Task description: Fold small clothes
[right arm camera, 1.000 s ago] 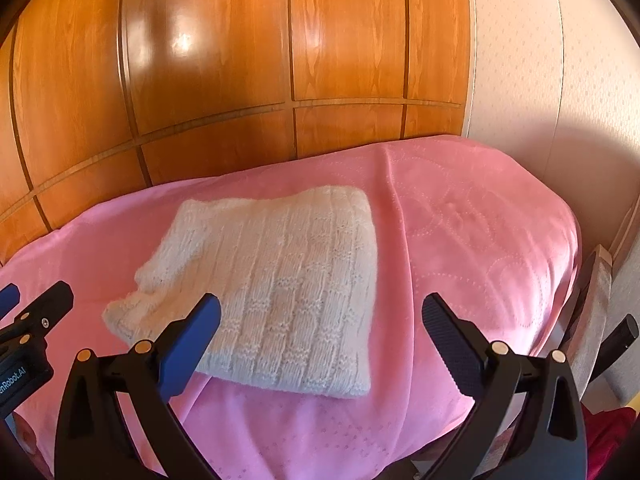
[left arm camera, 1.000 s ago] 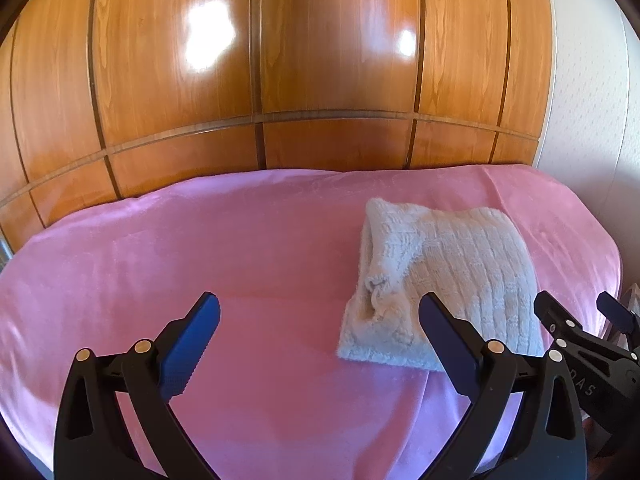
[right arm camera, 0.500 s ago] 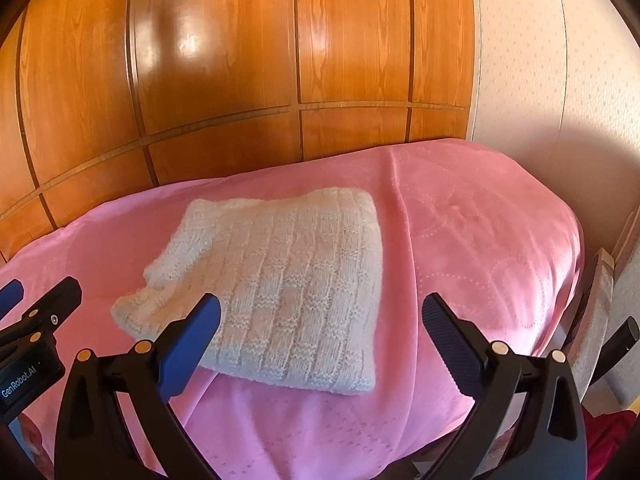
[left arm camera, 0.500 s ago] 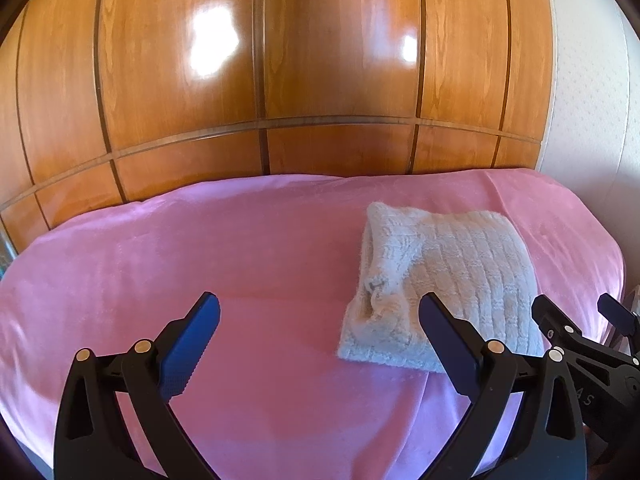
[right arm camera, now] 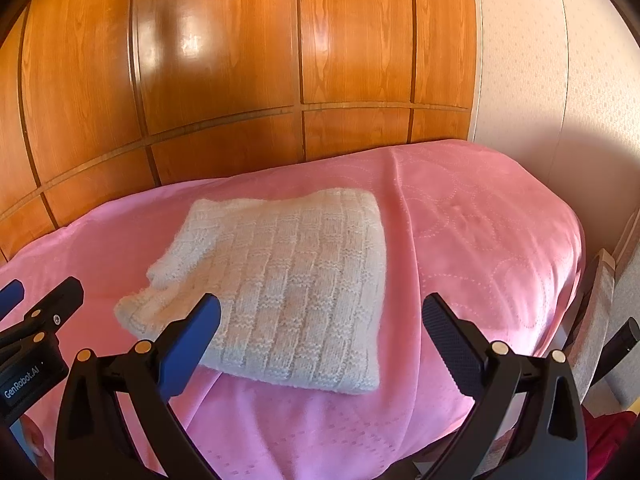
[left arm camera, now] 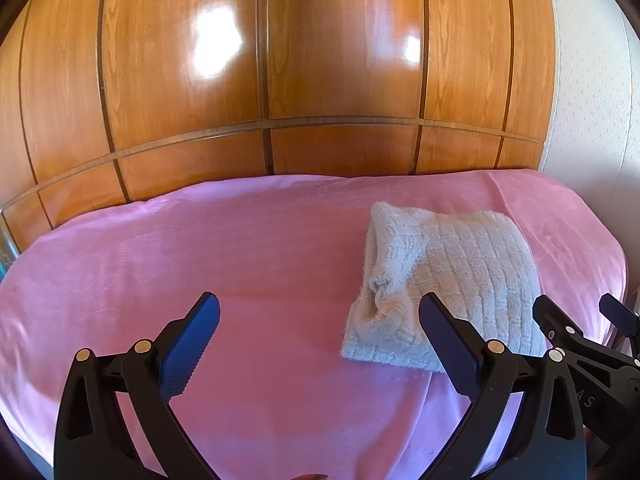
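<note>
Ahead of right tool (right arm camera: 320, 320): folded knit (right arm camera: 280, 284), untouched.

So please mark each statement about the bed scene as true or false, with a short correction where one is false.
1. The cream knitted garment lies folded on the pink bedspread. True.
2. The left claw grips the garment. False: it is open and holds nothing.
3. The right claw is open. True.
4. A glossy wooden panelled wall stands behind the bed. True.
5. The garment hangs over the bed's edge. False: it rests wholly on top.
</note>
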{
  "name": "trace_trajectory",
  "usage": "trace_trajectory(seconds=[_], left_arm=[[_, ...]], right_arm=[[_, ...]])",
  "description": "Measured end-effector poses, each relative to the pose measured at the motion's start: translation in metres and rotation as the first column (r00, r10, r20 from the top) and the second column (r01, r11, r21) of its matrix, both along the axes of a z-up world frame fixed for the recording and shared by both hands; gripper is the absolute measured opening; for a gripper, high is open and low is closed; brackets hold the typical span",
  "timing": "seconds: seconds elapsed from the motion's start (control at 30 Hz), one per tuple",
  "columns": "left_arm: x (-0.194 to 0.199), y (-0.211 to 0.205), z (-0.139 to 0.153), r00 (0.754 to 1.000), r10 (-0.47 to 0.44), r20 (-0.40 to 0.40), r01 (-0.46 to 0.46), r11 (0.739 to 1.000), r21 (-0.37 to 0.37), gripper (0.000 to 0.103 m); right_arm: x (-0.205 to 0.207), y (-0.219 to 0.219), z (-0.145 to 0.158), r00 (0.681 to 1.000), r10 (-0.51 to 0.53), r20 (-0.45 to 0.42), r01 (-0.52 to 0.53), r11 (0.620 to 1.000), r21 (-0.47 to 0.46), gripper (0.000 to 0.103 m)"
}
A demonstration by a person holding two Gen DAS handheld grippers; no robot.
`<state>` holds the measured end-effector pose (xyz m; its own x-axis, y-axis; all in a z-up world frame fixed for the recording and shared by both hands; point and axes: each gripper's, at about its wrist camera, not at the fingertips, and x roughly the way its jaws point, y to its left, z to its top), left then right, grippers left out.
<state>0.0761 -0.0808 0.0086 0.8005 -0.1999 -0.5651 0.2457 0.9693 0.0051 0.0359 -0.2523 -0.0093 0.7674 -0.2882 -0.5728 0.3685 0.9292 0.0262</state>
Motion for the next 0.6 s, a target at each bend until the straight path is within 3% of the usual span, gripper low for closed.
trace_trajectory(seconds=[0.6], left_arm=[[-0.0026, 0.0007, 0.0011, 1.0, -0.004, 0.001, 0.004, 1.0, -0.002, 0.099]], right_arm=[[-0.0003, 0.0013, 0.0005, 1.0, 0.0, 0.007, 0.0, 1.0, 0.006, 0.101]])
